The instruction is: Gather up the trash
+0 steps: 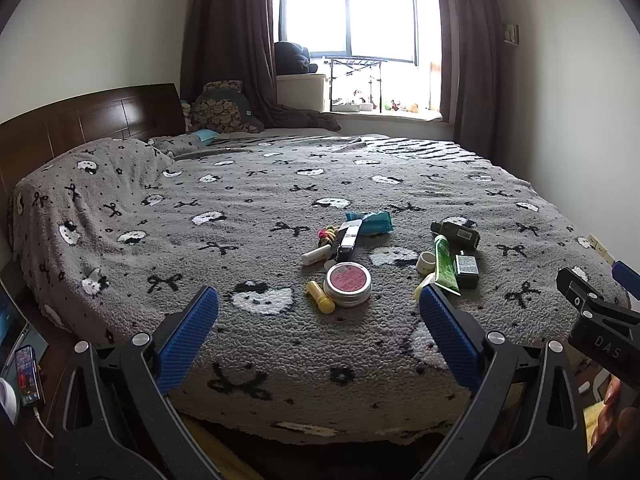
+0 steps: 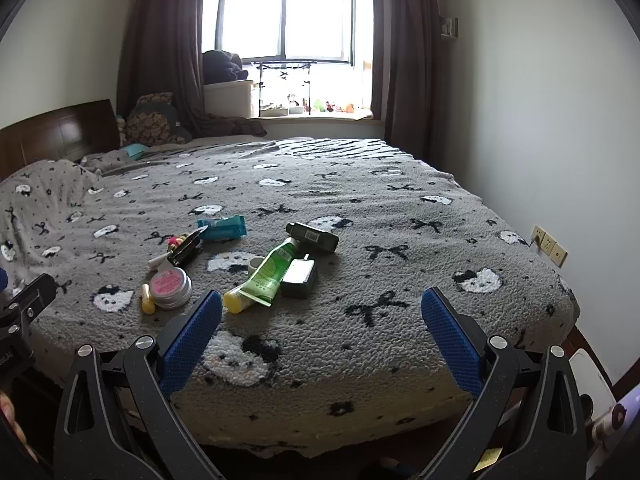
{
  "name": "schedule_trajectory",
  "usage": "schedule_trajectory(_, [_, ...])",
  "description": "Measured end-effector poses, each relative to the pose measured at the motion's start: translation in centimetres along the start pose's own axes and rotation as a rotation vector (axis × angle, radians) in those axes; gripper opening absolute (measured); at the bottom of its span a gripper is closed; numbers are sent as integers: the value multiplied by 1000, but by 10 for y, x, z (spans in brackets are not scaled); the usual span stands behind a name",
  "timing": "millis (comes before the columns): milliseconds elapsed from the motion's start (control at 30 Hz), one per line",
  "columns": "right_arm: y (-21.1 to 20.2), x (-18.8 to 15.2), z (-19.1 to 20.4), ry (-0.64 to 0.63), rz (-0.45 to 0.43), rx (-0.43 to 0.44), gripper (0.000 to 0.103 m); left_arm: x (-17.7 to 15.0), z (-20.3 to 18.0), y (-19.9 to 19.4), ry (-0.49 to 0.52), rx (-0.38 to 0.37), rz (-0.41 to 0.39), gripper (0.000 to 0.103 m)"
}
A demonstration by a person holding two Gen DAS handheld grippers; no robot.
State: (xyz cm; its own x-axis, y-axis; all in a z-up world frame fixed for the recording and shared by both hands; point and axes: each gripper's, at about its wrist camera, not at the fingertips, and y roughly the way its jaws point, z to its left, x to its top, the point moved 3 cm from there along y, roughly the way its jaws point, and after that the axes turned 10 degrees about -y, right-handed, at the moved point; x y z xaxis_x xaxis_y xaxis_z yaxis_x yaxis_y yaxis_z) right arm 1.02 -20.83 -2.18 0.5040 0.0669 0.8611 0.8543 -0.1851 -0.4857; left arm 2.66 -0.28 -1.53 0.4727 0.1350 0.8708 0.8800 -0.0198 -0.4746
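Note:
Small items lie scattered on a grey bedspread (image 1: 260,208) (image 2: 400,240). Among them are a round tin with a pink lid (image 1: 347,284) (image 2: 171,283), a yellow tube (image 1: 320,297), a green tube (image 1: 445,264) (image 2: 268,272), a dark bottle (image 1: 456,233) (image 2: 313,237), a dark square box (image 1: 467,271) (image 2: 299,278), a teal wrapper (image 1: 370,222) (image 2: 222,227) and a black-and-white stick (image 1: 348,242). My left gripper (image 1: 320,344) hovers open near the bed's front edge, short of the tin. My right gripper (image 2: 322,344) is open too, just right of the green tube, nothing between its fingers.
A wooden headboard (image 1: 92,120) stands at the left, with covered pillows (image 1: 100,184) before it. A window (image 1: 348,20) with dark curtains lies at the back. A phone (image 1: 28,376) rests on a bedside stand at lower left. Wall sockets (image 2: 550,246) sit at the right.

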Motion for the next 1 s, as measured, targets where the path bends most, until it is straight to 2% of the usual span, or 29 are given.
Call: schedule_trajectory(1000, [-1, 2, 2, -4, -6, 11, 100, 4, -2, -2, 1, -4, -2, 95])
